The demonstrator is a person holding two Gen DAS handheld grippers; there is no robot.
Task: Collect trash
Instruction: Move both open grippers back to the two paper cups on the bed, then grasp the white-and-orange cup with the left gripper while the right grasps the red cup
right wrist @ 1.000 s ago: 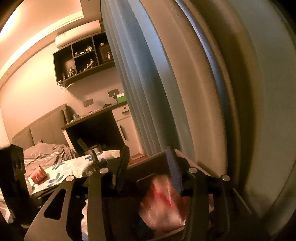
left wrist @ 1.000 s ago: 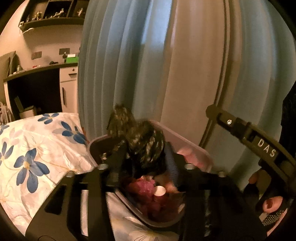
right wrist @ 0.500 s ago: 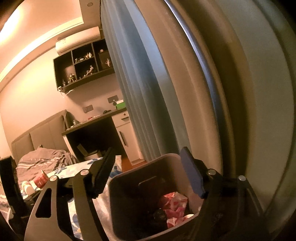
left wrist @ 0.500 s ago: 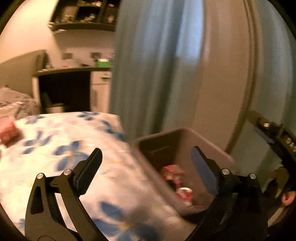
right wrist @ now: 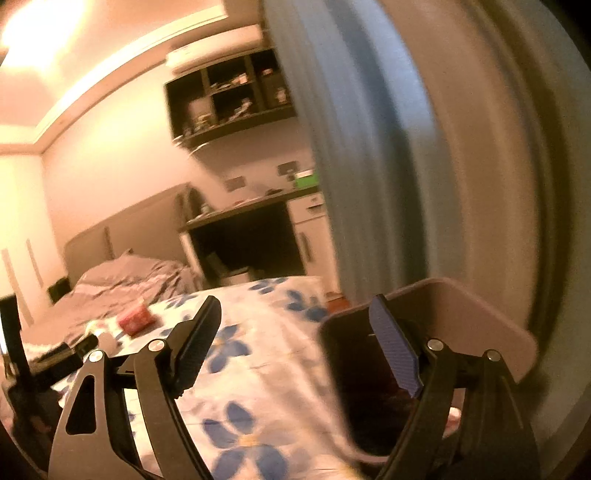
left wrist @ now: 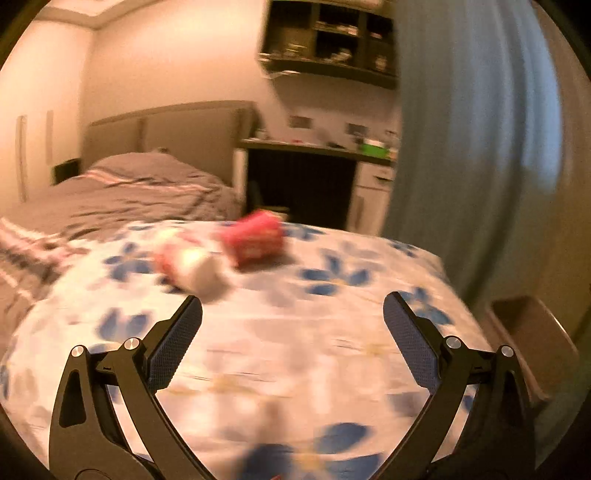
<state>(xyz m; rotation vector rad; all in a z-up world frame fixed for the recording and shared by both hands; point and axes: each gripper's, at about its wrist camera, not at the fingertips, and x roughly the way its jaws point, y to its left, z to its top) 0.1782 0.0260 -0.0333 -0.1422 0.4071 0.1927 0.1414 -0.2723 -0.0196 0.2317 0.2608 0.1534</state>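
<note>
1. The left gripper [left wrist: 291, 321] hangs over the flowered bedspread [left wrist: 295, 362], its jaws spread wide and just opened further; nothing sits between them.
2. Ahead of it, two bits of trash lie on the spread: a red wrapper [left wrist: 255, 236] and, just beside it and nearer the gripper, a white and red cup [left wrist: 192, 266]. Both are blurred, so finer detail is lost.
3. The red wrapper sits near the far edge of the spread; the cup lies to its left, and I cannot tell whether they touch.
4. The bin [left wrist: 532, 332] stands off the bed's right corner, by the blue curtain [left wrist: 472, 147].
5. The right gripper [right wrist: 295, 314] is wide open too, jaws just opened further, holding nothing.
6. Its right finger [right wrist: 395, 350] shows in front of the bin [right wrist: 461, 314]; its left finger is over the bedspread [right wrist: 266, 369].
7. The bin's inside is dark; a scrap of pink shows low at its right, too dim to name.
8. From the right view, the red wrapper [right wrist: 135, 320] and cup [right wrist: 105, 338] lie well apart from the bin, across the spread.
9. Behind are a grey duvet [left wrist: 122, 192], a headboard [left wrist: 166, 133], a desk [left wrist: 314, 177] and wall shelves [left wrist: 332, 33].
</note>
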